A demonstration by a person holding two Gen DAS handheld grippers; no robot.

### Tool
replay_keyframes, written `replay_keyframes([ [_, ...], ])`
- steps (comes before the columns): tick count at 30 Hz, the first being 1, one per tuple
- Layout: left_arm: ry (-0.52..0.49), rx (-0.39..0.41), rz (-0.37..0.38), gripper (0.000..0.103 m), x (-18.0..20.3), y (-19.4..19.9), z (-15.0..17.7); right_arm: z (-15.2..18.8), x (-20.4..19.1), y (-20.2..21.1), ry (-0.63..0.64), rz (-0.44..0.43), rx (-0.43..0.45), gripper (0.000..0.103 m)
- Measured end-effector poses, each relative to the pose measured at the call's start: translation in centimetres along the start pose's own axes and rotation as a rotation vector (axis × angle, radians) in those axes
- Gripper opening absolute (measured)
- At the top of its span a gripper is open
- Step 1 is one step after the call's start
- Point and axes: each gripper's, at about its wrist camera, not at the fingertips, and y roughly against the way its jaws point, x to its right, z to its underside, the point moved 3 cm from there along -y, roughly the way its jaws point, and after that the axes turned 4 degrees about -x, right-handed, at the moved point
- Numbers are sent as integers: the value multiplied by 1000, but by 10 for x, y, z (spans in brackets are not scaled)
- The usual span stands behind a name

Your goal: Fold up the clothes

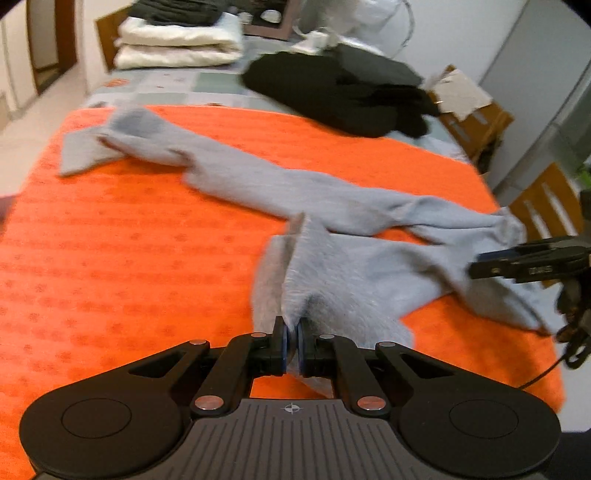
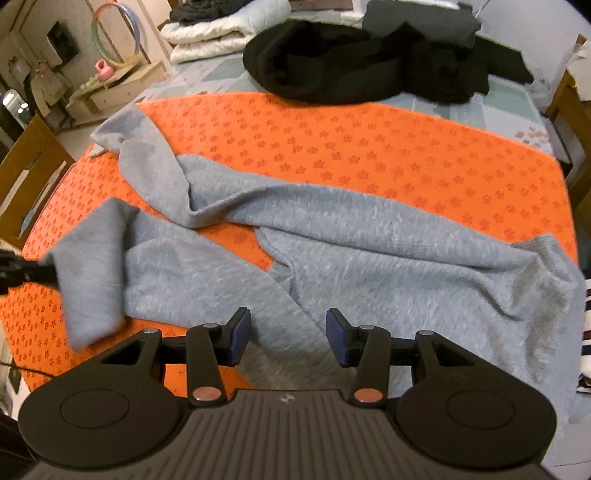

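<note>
Sweater blurred, L gripper pinching hem

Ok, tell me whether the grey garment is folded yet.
Not folded: the grey garment lies rumpled and stretched across the orange cloth, one end pinched in the left claw.

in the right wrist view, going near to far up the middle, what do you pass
Open right gripper → rumpled grey knit garment → bare stretch of the orange flower-print table cover → heap of black clothes. The folded white quilt sits far left, off that line.
</note>
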Motion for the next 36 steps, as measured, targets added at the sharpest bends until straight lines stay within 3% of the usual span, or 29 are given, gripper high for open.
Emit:
replay_keyframes([
  [2,-16,0,-69,7,-17,7,-3,2,-2,-3,-1,-32,-19,50],
  [4,-34,11,-139,7,-34,13,-8,5,-6,-5,6,-49,-34,35],
  [5,-44,23,-174,7,-43,16,-12,7,-8,-5,14,-44,-35,18],
  [6,-52,42,-203,7,-52,20,-17,9,-10,-4,23,-37,-35,11],
  [11,-106,183,-321,6,-73,46,-45,15,-20,16,29,23,38,3],
  [14,-158,288,-350,7,-72,66,-59,16,-29,36,41,65,98,3],
  [18,-225,294,-342,7,-66,72,-50,27,-46,46,59,74,106,3],
  [29,-156,39,-216,9,-95,34,57,81,-85,10,111,154,-41,5],
  [31,-141,41,-174,12,-99,36,67,85,-90,6,100,161,-54,10],
  [33,-95,83,-141,13,-110,43,65,83,-94,10,81,158,-45,29],
  [36,-23,150,-91,26,-126,55,61,78,-101,15,58,150,-25,47],
])
